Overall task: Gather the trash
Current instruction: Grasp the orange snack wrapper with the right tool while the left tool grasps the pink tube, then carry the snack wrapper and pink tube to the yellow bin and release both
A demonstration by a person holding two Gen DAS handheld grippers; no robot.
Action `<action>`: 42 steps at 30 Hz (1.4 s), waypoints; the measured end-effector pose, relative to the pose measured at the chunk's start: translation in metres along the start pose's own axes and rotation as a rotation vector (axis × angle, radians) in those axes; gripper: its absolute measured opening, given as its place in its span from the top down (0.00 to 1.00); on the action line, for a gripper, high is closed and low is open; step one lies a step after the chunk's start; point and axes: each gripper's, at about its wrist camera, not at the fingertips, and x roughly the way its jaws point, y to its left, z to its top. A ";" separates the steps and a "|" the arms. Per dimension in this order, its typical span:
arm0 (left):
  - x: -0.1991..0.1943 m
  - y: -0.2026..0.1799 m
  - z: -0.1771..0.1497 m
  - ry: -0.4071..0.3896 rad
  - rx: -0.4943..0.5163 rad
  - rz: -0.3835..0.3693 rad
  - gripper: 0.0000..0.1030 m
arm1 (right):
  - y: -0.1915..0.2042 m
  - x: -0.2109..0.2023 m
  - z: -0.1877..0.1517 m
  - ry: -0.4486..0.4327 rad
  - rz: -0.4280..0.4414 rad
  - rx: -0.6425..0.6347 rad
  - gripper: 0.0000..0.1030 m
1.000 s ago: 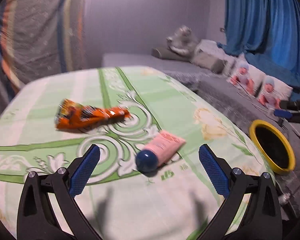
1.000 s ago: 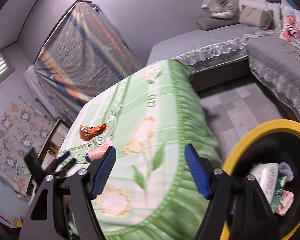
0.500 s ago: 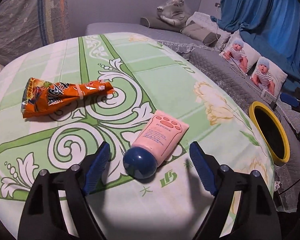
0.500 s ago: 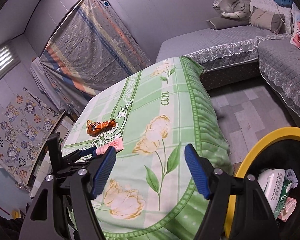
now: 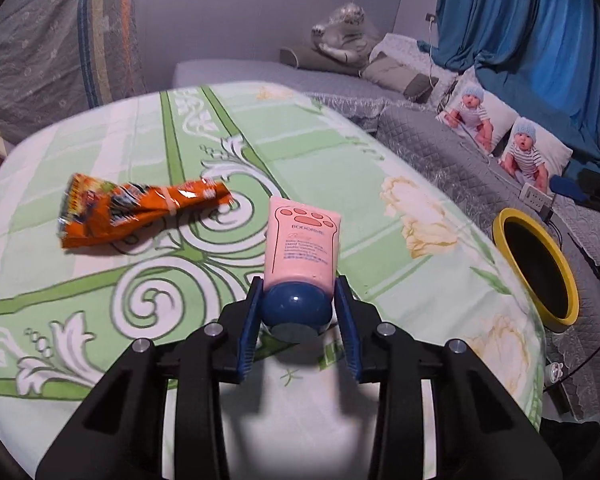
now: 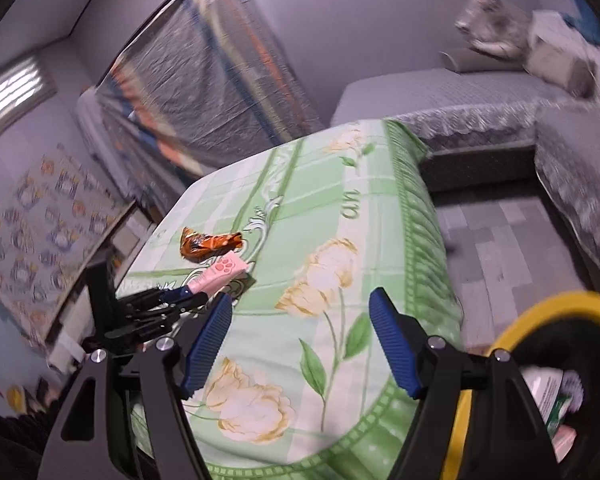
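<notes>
The left tool point(image 5: 298, 312) was clenched on the blue cap of the pink tube point(image 5: 302, 242), held just above the green surface point(image 5: 340, 152). An orange wrapper point(image 5: 140, 212) lay nearby. The right tool point(image 6: 300, 344) hung released beside the yellow-rimmed bin point(image 6: 516, 324).

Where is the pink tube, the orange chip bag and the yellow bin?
pink tube point(image 5: 302, 240), left wrist view, middle of its pink body.
orange chip bag point(image 5: 136, 210), left wrist view, its crumpled middle.
yellow bin point(image 5: 565, 267), left wrist view, its yellow rim.
</notes>
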 end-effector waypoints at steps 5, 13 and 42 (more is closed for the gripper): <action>-0.062 0.004 -0.018 -0.125 -0.035 0.020 0.67 | 0.069 0.053 0.041 0.048 0.020 -0.316 0.34; -0.131 0.044 -0.079 -0.234 -0.212 0.110 0.67 | 0.170 0.201 0.071 0.231 0.079 -0.641 0.34; -0.160 0.051 -0.086 -0.311 -0.287 0.219 0.67 | 0.211 0.309 0.082 0.411 0.169 -0.490 0.73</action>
